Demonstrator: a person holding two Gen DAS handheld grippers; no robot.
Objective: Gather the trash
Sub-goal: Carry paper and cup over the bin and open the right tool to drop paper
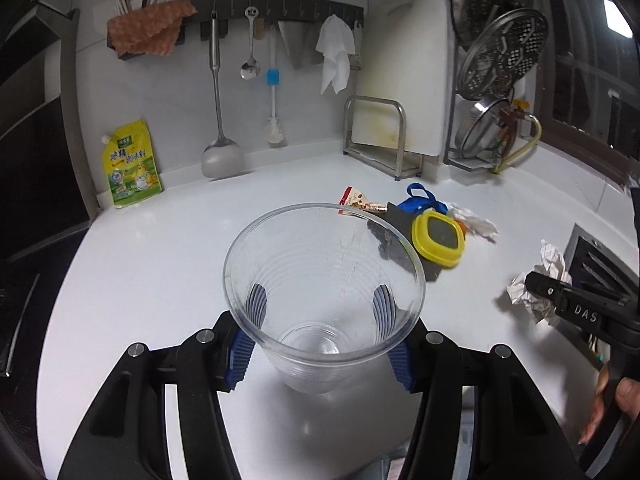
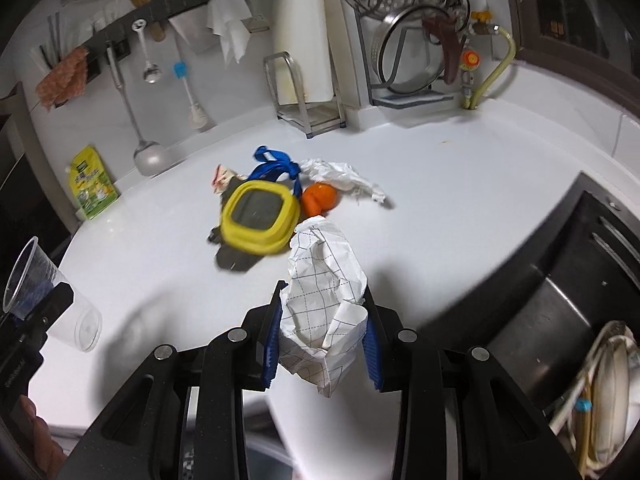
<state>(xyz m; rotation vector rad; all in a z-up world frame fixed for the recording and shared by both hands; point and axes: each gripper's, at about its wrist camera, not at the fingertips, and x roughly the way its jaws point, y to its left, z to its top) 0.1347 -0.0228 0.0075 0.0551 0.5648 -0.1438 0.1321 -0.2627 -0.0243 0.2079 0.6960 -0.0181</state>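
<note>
Left gripper (image 1: 322, 330) clamped on clear cup (image 1: 324, 280), mouth open. Right gripper (image 2: 322, 344) pinches crumpled paper (image 2: 324, 296). Centre paper over cup mouth before release; cup tilt looks risky, hard to judge.

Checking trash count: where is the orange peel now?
In the right wrist view the orange peel lies on the counter, between the yellow-rimmed lid and crumpled white paper.

The cup (image 1: 324, 300) is thin clear plastic, ribbed and glossy. The crumpled paper (image 2: 324, 304) is matt, creased and printed with a grid. The counter (image 1: 168, 248) is smooth, glossy white. The yellow lid (image 2: 260, 216) looks like shiny plastic. The ladle (image 1: 222, 152) and the rack (image 1: 380, 136) at the counter's back edge are brushed metal.
</note>
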